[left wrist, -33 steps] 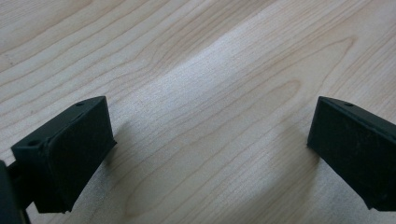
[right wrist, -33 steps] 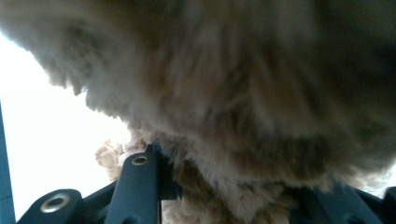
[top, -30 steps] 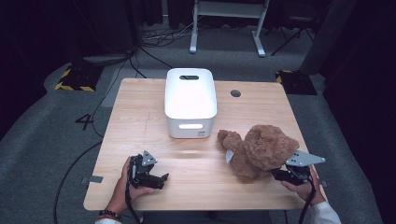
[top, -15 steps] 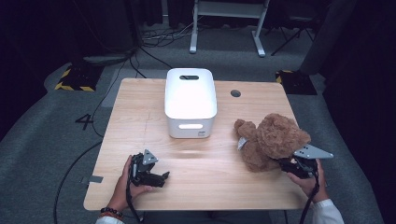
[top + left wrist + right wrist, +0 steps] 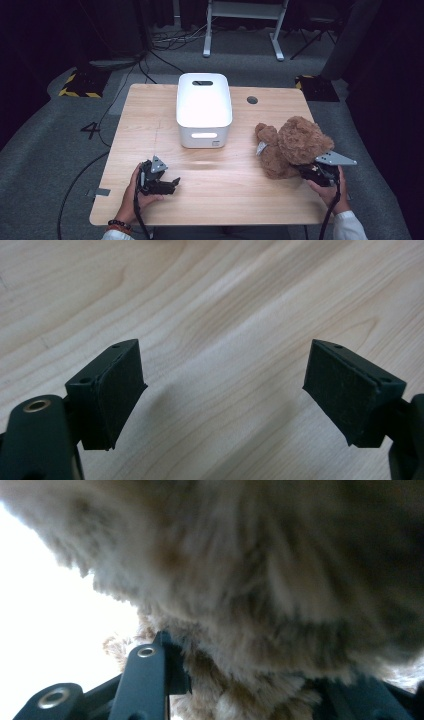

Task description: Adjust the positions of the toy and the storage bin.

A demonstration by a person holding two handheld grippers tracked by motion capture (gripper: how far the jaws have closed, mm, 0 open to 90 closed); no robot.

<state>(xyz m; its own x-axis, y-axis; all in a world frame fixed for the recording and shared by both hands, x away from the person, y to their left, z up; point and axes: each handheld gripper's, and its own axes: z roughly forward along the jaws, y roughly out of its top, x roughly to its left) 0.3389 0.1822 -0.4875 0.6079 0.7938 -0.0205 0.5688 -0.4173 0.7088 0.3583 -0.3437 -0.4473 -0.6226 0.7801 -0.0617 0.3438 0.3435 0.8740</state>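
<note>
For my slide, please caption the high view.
Right tool grips a brown teddy bear beside a white bin.

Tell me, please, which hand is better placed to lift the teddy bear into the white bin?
The right. Its gripper is already closed on the teddy bear, fur bulging between its fingers. The left gripper lies on the table, away from the bear and the white bin, holding nothing.

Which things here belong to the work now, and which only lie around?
In the work: teddy bear, gripped by the right gripper.
Lying around: white bin, left gripper with nothing between its jaws, table.
</note>
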